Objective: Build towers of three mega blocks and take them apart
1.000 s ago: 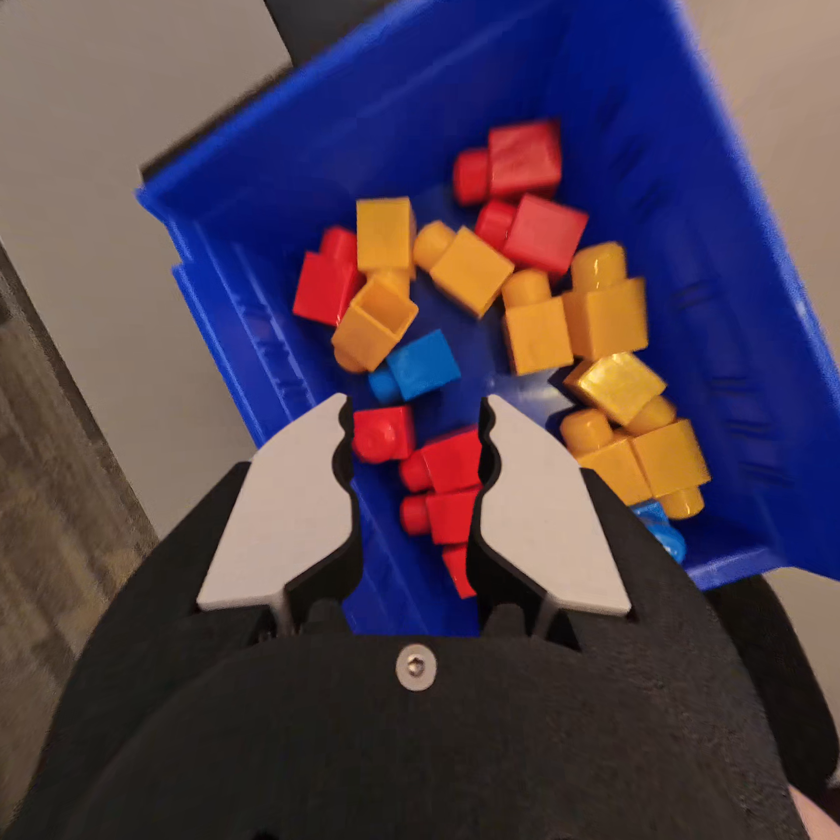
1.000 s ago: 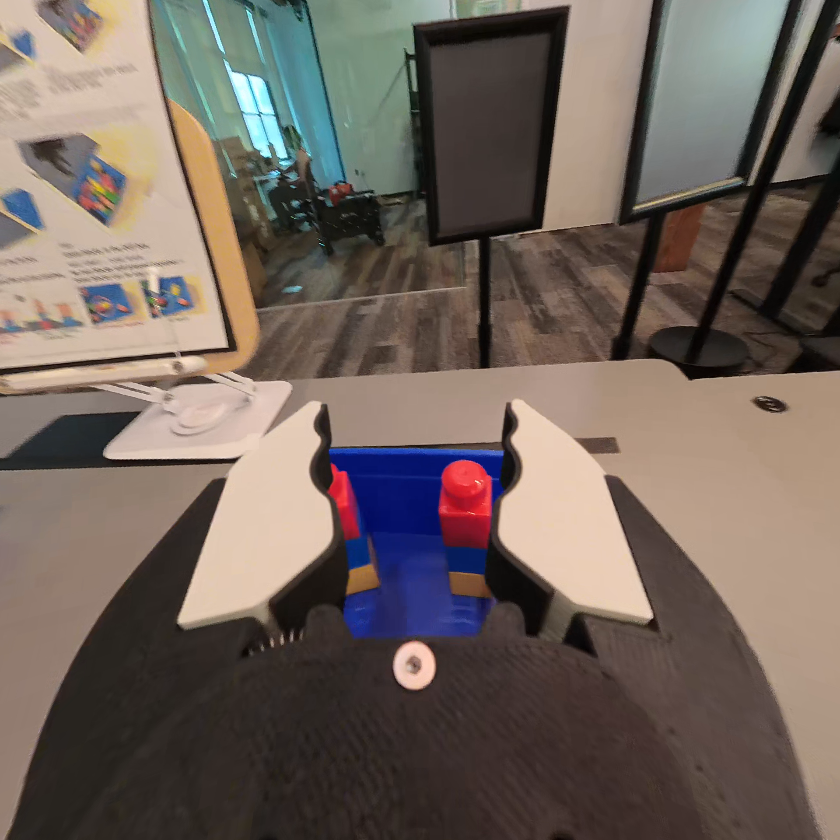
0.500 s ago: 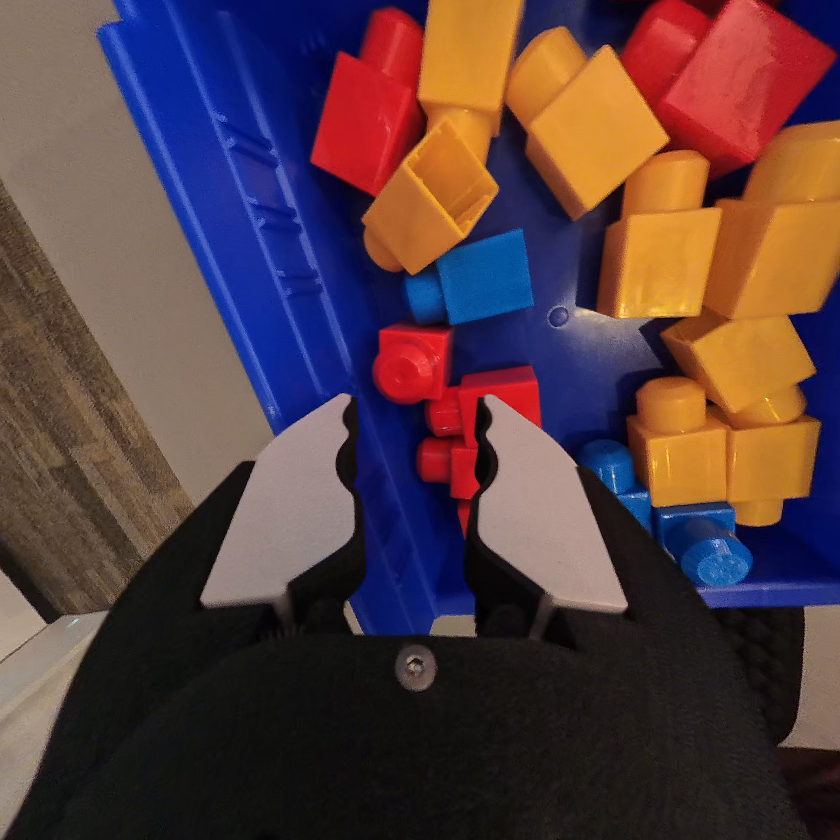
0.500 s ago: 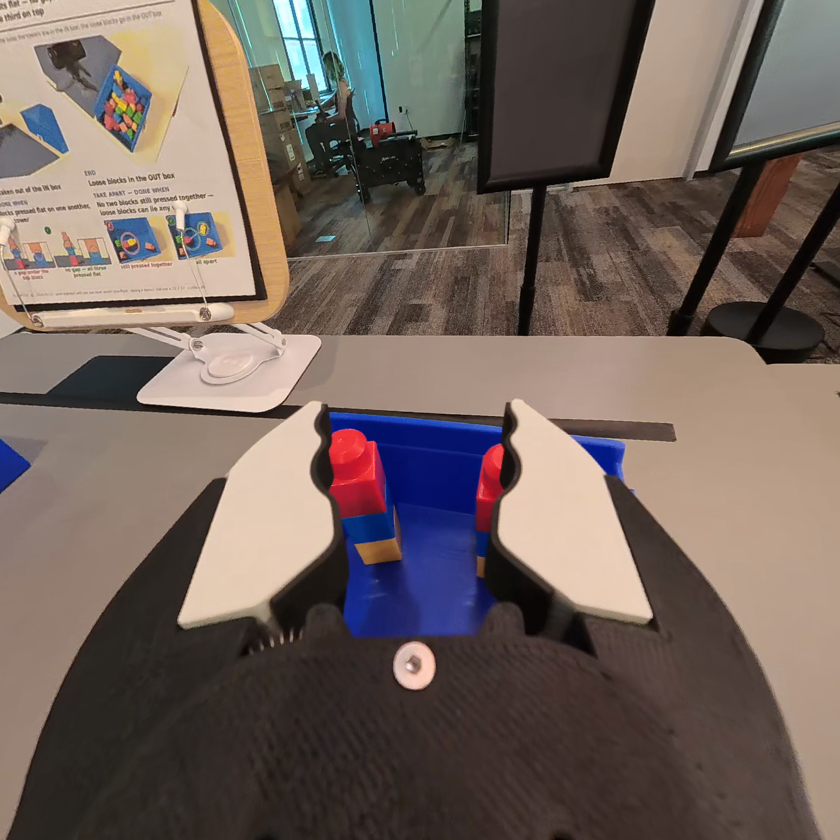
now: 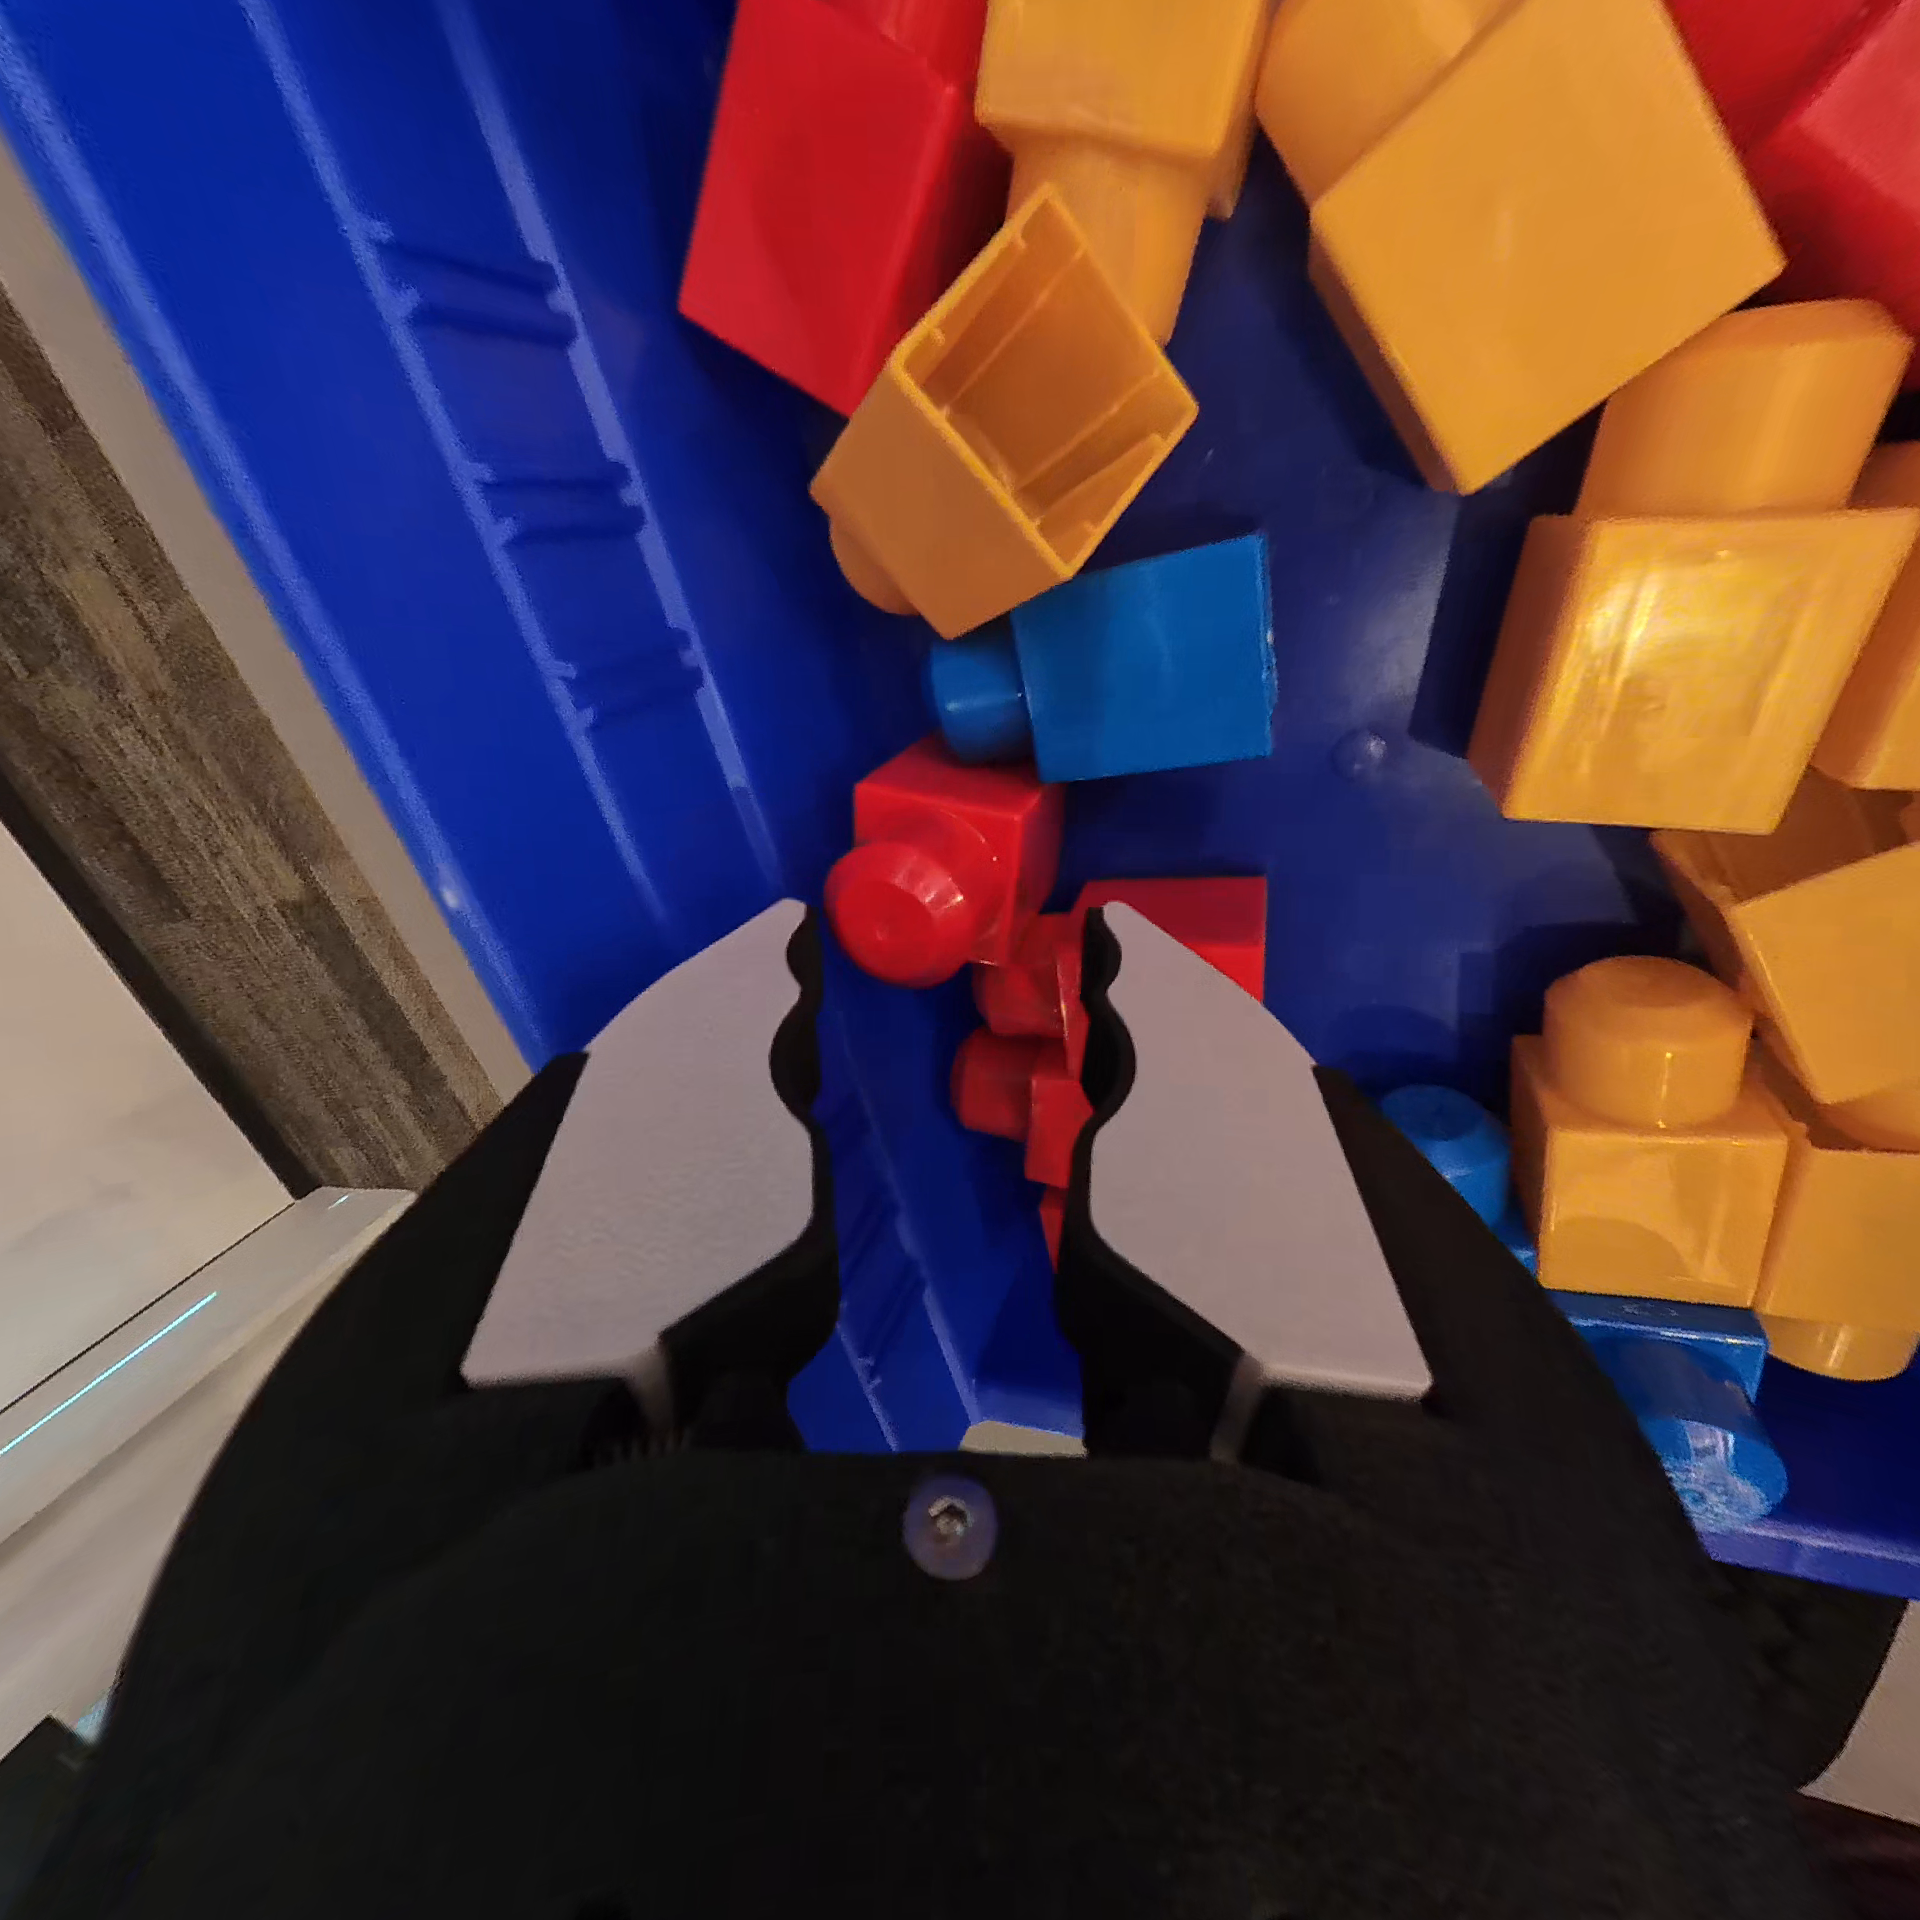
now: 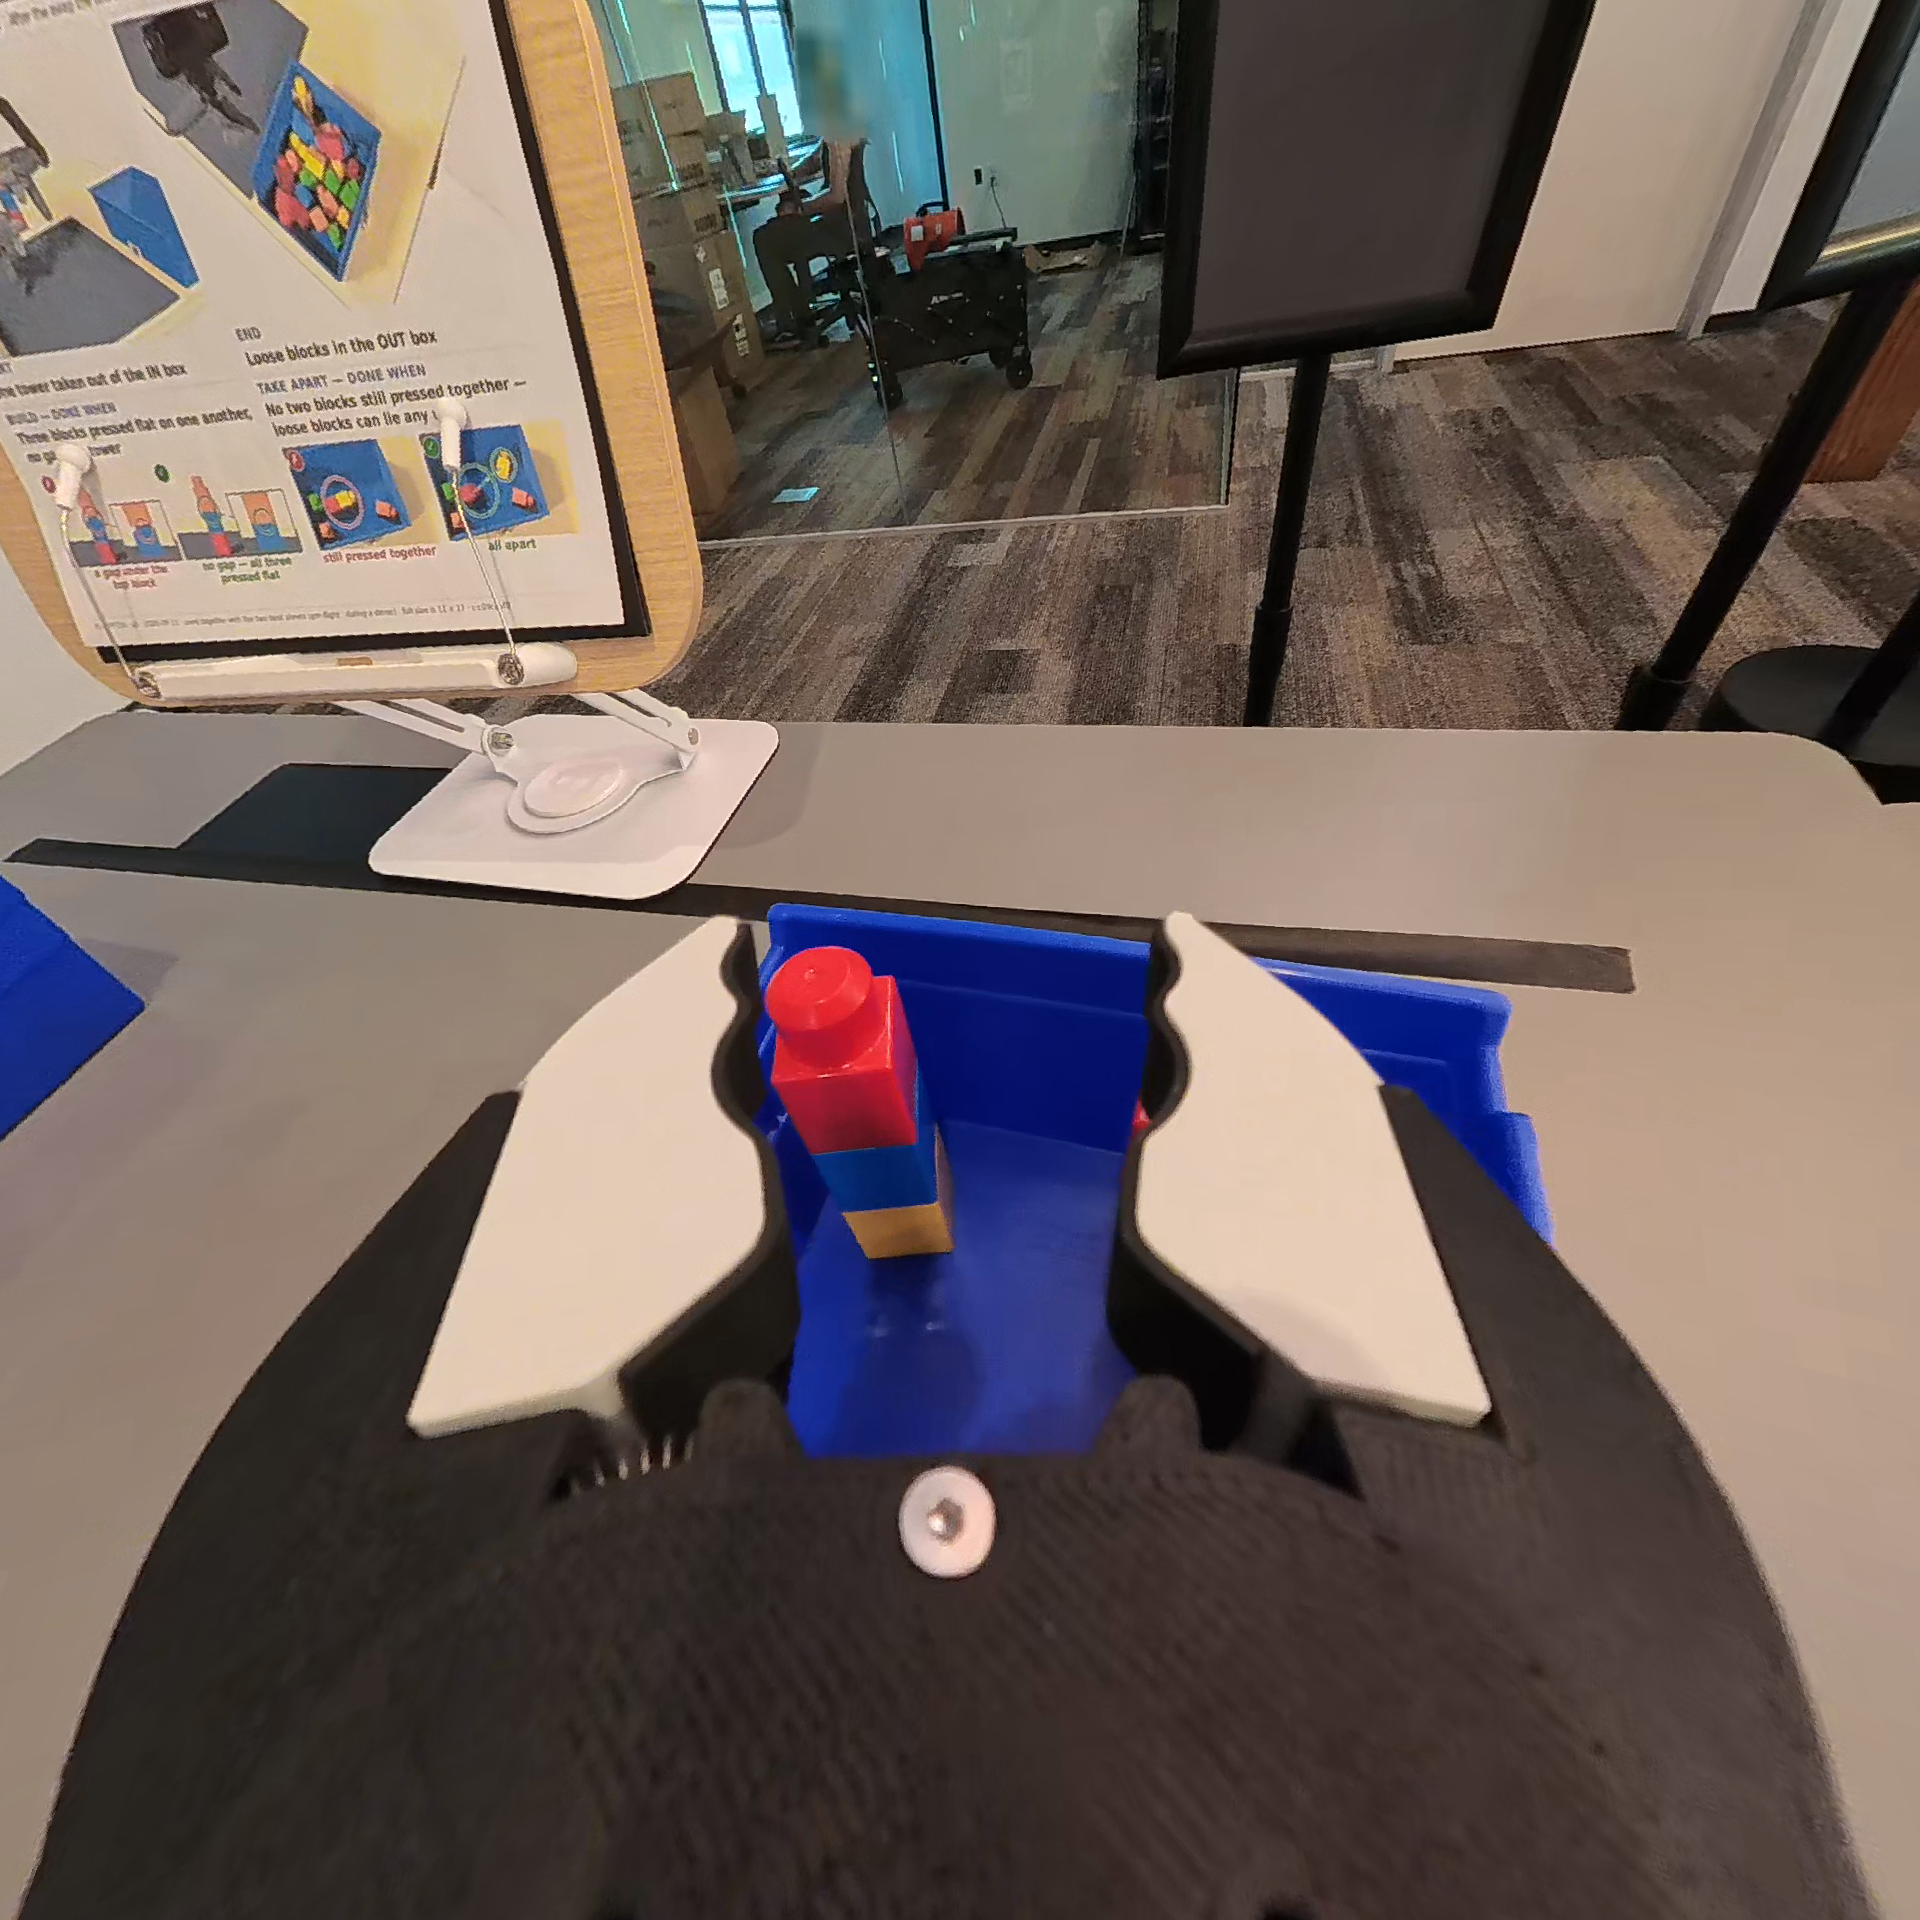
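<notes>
**Left gripper low over the block bin; right gripper parked above a finished tower**

The left gripper points down into a blue bin that holds loose red, yellow and blue mega blocks. Its jaws stand at a moderate gap and grip nothing. The bin's ribbed left wall passes between the fingers. A red block lies just ahead of the fingertips with its stud pointing toward the camera; no pad presses on it. Further red blocks lie against the inner edge of the right finger; whether they touch it cannot be told. A blue block rests beyond the red one, beneath an overturned yellow block whose hollow underside faces up. More yellow blocks crowd the right side of the bin.

The right gripper hovers over a second blue bin on a grey table. Its jaws are wide apart and bare. A three-block tower stands upright inside: yellow at the base, blue in the middle, red on top. It sits near the left finger, with clear space to the right finger. An instruction board on a white stand rests at the far left of the table.
</notes>
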